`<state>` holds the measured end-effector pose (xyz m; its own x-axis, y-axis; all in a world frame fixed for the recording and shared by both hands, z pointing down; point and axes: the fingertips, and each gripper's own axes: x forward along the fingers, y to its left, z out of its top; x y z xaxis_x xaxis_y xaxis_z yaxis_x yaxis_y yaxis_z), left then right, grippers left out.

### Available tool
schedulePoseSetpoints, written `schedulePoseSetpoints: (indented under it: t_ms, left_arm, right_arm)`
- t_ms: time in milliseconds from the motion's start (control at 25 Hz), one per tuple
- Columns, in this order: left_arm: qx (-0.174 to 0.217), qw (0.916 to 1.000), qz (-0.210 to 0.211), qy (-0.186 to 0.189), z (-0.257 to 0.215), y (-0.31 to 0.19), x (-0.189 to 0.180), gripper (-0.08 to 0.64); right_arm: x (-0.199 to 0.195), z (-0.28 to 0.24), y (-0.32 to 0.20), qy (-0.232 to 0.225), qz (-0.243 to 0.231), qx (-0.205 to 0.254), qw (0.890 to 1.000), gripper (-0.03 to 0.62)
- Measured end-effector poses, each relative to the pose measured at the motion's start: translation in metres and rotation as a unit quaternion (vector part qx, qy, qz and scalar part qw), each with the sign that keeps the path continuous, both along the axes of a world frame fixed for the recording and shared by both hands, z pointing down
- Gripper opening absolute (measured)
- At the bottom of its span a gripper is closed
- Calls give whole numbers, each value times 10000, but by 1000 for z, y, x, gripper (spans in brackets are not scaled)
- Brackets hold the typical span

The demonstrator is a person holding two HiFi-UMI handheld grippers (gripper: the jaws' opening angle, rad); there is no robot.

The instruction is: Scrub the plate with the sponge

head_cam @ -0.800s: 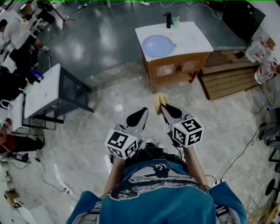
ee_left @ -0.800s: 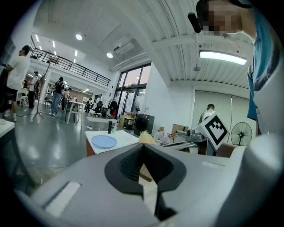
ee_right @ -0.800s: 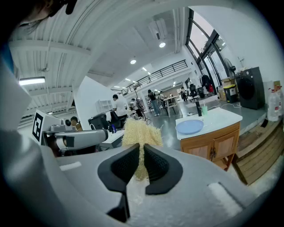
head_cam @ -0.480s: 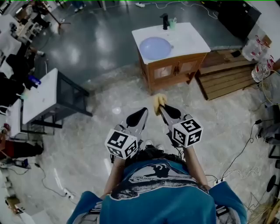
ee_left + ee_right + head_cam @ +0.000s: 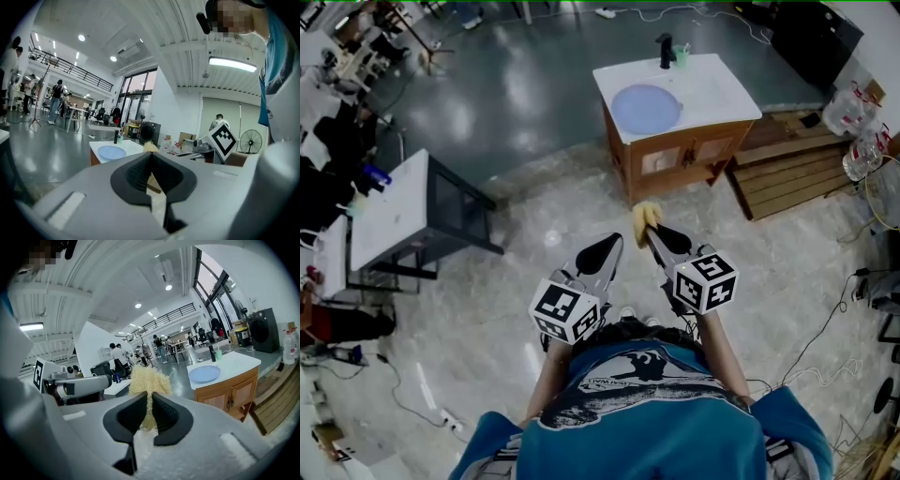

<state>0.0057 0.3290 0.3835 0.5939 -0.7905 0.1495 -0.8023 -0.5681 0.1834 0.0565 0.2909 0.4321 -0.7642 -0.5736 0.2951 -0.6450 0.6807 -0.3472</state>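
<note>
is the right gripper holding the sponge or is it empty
Holding it: the right gripper is shut on the yellow sponge, which sticks out past the tips of its jaws.

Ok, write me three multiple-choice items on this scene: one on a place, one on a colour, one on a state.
1. Where is the plate?
A. On the white top of the wooden cabinet
B. On a chair
C. In a drawer

2. What colour is the plate?
A. Red
B. Black
C. Light blue

3. What is the state of the right gripper?
A. Open and empty
B. Shut on the yellow sponge
C. Shut on the plate

Answers:
1 A: the head view shows the plate lying on the cabinet top, ahead of the person.
2 C: the plate reads pale blue in all three views.
3 B: the right gripper view shows the jaws pressed on the sponge, whose fibres stick out above them.
</note>
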Motion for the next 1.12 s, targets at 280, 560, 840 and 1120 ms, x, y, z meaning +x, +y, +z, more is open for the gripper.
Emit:
schedulePoseSetpoints:
  t_ms: [280,560,840,1120]
  left_arm:
    - [-92,9999,-39,74,14,-8,-25,12]
    - [-282,9995,16,147,26,-27,-26,12]
    - [-336,9991,-151,203,32,-78,-25,13]
    - [-326,9976,-527,298,26,-169,-17,12]
  right_arm:
    - [-19,14,-6,97,54,-132,9999,31]
    - [-11,24,-23,212,197,-305,9991,31]
    - [-5,30,-77,202,88,-339,9992,31]
    - [6,21,-172,248,-268,-225,9991,31]
